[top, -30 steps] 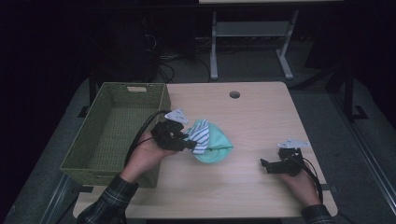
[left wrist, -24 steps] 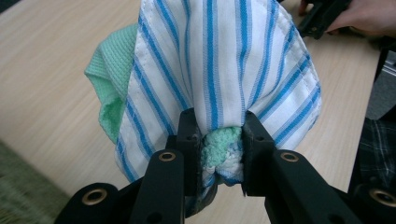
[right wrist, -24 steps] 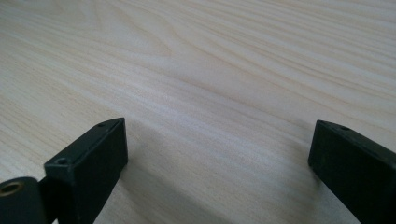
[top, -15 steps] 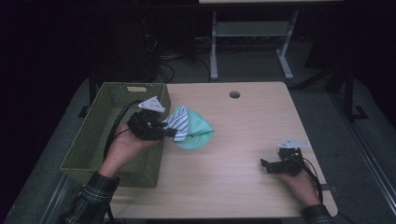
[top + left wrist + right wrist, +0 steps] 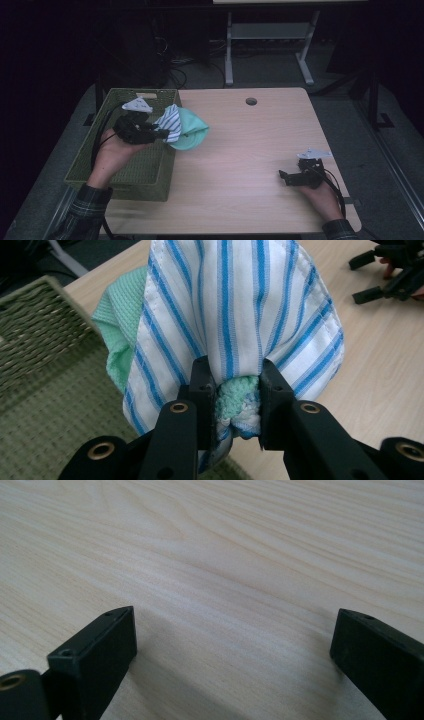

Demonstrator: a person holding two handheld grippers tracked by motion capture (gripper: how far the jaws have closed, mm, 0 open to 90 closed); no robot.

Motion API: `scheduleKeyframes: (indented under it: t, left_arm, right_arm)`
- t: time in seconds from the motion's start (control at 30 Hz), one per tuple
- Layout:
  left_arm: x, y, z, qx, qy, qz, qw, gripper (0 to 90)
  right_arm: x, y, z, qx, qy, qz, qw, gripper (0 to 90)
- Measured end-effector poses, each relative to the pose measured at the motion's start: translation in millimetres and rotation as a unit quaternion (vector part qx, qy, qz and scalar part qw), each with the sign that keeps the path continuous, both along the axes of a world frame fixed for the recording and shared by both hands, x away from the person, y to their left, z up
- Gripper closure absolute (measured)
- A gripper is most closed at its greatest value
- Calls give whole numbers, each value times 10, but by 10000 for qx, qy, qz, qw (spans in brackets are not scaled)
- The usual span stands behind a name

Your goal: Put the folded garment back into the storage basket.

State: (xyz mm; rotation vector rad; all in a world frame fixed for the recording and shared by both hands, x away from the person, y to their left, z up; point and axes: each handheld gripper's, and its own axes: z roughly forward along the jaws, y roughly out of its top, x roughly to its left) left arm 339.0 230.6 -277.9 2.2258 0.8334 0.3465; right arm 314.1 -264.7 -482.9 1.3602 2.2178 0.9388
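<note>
Two cloths [image 5: 182,131] carried farther left, left tool [image 5: 159,133] over basket [image 5: 120,175] edge

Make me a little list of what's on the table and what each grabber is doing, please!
left gripper: shut on the cloths, at the basket's edge
cloths: a blue-striped white one and a mint green one, bunched together, lifted
basket: green woven, at the table's left side
right gripper: open, nothing between the jaws, low over the table
table: light wood, round hole near the far edge
</note>
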Motion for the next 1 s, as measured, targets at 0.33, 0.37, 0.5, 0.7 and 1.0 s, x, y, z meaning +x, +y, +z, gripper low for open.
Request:
scheduleKeyframes:
  t: [0.33,0.37,0.5,0.7,1.0]
  left_arm:
    - [21,273,7,-87,-61,415,9991,731]
    - [21,312,7,-95,-57,479,9988,731]
    - [27,425,-11,-103,-93,699,9975,730]
    - [36,619,-70,-57,-161,1065,9942,729]
    - [55,860,-195,10,-124,1525,9882,729]
  right_arm:
    - [1,0,0,1,-4,4,10000,43]
    - [1,-1,0,-1,-4,6,10000,43]
    - [1,0,-1,2,-7,6,10000,43]
    - [1,-1,-1,2,-8,8,10000,43]
    - [2,-1,-1,0,-10,9,10000,43]
